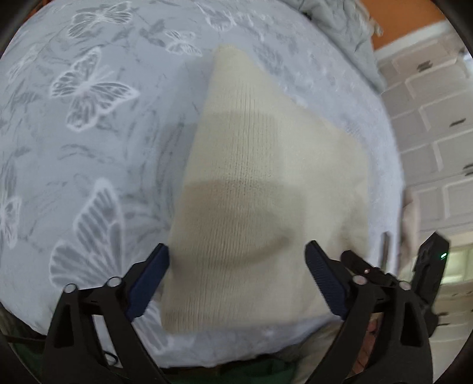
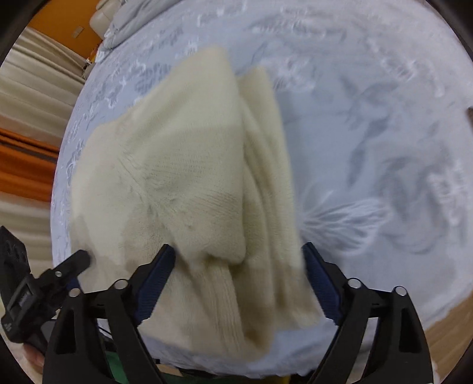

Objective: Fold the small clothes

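Note:
A cream knitted garment (image 1: 251, 147) lies folded on a pale blue bedspread with butterflies (image 1: 88, 147). In the left wrist view my left gripper (image 1: 236, 246) hovers over its near part, jaws wide apart, nothing pressed between the pads. In the right wrist view the garment (image 2: 177, 162) shows a flap folded over, with a ribbed band and layered edges on its right side. My right gripper (image 2: 238, 246) stands open above that ribbed near edge, its pads clear of the knit on either side. Each gripper shows at the edge of the other's view.
The bedspread (image 2: 369, 147) spreads wide beside the garment, and its near edge runs just below the fingers. A grey blanket (image 1: 340, 23) lies at the far end. White drawers (image 1: 437, 118) stand past the bed's right side, and beige curtains (image 2: 29, 88) hang nearby.

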A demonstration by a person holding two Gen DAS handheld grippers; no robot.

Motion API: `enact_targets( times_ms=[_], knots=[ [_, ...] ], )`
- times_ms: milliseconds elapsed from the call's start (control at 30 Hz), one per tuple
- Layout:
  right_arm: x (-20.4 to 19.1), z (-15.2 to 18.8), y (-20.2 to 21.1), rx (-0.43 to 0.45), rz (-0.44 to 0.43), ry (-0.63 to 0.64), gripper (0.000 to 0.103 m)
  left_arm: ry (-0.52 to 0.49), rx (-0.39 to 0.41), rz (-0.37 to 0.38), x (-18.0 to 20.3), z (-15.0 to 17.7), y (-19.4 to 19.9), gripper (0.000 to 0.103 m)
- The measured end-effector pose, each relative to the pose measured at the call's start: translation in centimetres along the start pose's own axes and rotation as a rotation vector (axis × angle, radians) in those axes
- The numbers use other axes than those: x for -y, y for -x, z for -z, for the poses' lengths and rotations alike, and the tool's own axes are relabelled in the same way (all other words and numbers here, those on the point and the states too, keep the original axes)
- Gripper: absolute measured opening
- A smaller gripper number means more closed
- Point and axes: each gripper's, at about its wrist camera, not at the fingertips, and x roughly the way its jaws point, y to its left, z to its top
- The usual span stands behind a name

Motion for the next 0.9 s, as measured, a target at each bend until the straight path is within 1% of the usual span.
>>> enact_targets(
  times_ms=[33, 100, 167, 267, 300, 333, 367, 400, 433, 467, 500, 533, 600, 633, 700, 833, 900],
  knots=[
    [0.2, 0.1, -0.6, 0.01, -0.023, -0.01, 0.098, -0.028, -0.008, -0.033, 0.4, 0.0, -1.0, 0.093],
    [0.9, 0.1, -1.4, 0.005, -0.063, -0.056, 0.098, -0.064, -0.025, -0.06, 0.9, -0.1, -2.3, 0.096],
    [1.2, -0.1, -1.5, 0.023, -0.09, -0.08, 0.098, -0.048, -0.038, -0.035, 0.6, -0.2, -3.2, 0.098],
    [0.7, 0.1, -1.5, 0.041, -0.086, -0.05, 0.097, 0.041, -0.083, 0.042, -0.8, -0.7, -4.1, 0.098],
    [0.4, 0.1, -1.3, 0.049, -0.092, -0.038, 0.09, 0.034, -0.096, 0.044, -0.7, -0.8, -4.2, 0.097],
    [0.3, 0.1, -1.1, 0.056, -0.106, -0.028, 0.072, 0.014, -0.1, 0.042, -0.3, -0.9, -4.0, 0.089],
    [0.2, 0.3, -0.7, 0.065, -0.119, -0.023, 0.057, -0.005, -0.1, 0.024, 0.2, -0.8, -3.5, 0.085],
    [0.2, 0.4, 0.0, 0.079, -0.131, -0.025, 0.051, -0.028, -0.095, -0.003, 0.8, -0.7, -3.0, 0.075],
    [0.1, 0.5, 0.5, 0.087, -0.139, -0.029, 0.046, -0.05, -0.089, -0.021, 1.3, -0.6, -2.4, 0.07],
    [0.1, 0.8, 1.4, 0.104, -0.153, -0.037, 0.044, -0.077, -0.081, -0.039, 1.9, -0.4, -1.7, 0.062],
    [-0.2, 1.1, 2.2, 0.118, -0.16, -0.044, 0.043, -0.108, -0.073, -0.051, 2.5, -0.2, -1.0, 0.057],
    [-0.5, 1.5, 2.9, 0.124, -0.161, -0.047, 0.043, -0.146, -0.06, -0.06, 3.3, -0.1, 0.0, 0.055],
    [-1.0, 2.1, 4.1, 0.125, -0.154, -0.043, 0.042, -0.188, -0.046, -0.081, 4.5, 0.0, 1.4, 0.053],
    [-1.3, 2.9, 5.0, 0.121, -0.152, -0.041, 0.042, -0.201, -0.034, -0.086, 5.0, 0.3, 2.3, 0.052],
    [-1.5, 4.0, 6.4, 0.119, -0.153, -0.048, 0.042, -0.222, -0.038, -0.081, 5.6, 0.6, 3.8, 0.052],
    [-1.7, 6.7, 9.8, 0.133, -0.152, -0.018, 0.042, -0.242, -0.063, -0.06, 5.6, 3.1, 7.1, 0.052],
    [-1.8, 7.6, 10.8, 0.137, -0.145, -0.004, 0.042, -0.273, -0.065, -0.064, 6.2, 4.4, 8.2, 0.051]
  ],
)
